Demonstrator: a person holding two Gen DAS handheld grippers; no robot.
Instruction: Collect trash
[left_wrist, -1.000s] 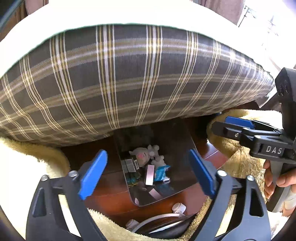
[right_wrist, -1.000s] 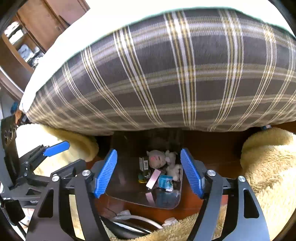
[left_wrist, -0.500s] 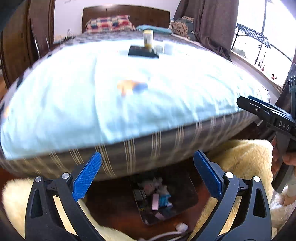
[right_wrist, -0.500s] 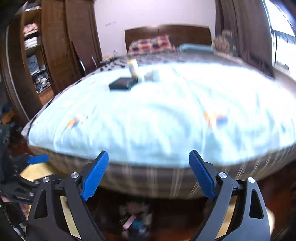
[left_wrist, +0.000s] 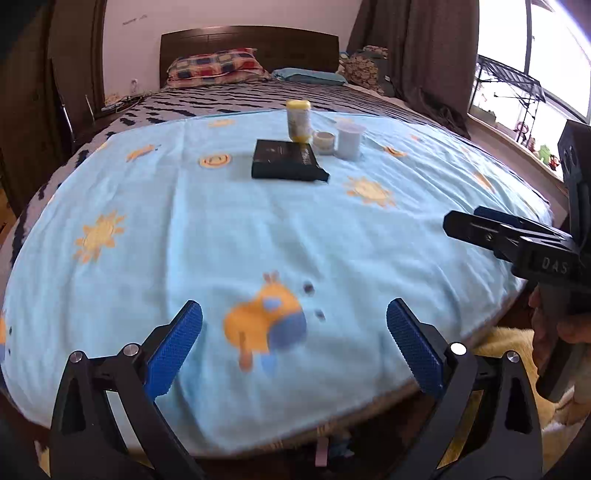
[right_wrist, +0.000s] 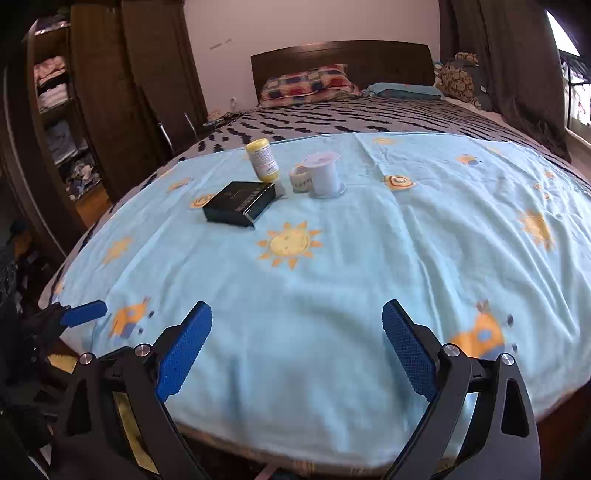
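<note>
Both grippers are held above the near edge of a bed covered by a light blue blanket (left_wrist: 207, 236) printed with orange suns and cartoon figures. The left gripper (left_wrist: 294, 341) is seen with its blue-padded jaws set wide apart and nothing between them; its jaws have just been opening. The right gripper (right_wrist: 297, 341) is likewise spread wide and empty, its jaws also having just been opening. In the left wrist view the right gripper is seen again at the right edge, gripped by a hand (left_wrist: 561, 332), and the letters "DAS" can be read on its black body.

Four items are grouped toward the far middle of the blanket. A black box (right_wrist: 239, 202) is lying flat, with pale lettering on its lid and side that is too small to be read. Just behind it a yellow-capped bottle (right_wrist: 263, 159) is standing, its printed label not legible. Beside that a small white cup (right_wrist: 301, 178) bearing unreadable marks is touching a taller pale cup (right_wrist: 324, 174). A patterned pillow (right_wrist: 310, 83) is set against the dark headboard (right_wrist: 343, 55) at the far end
</note>
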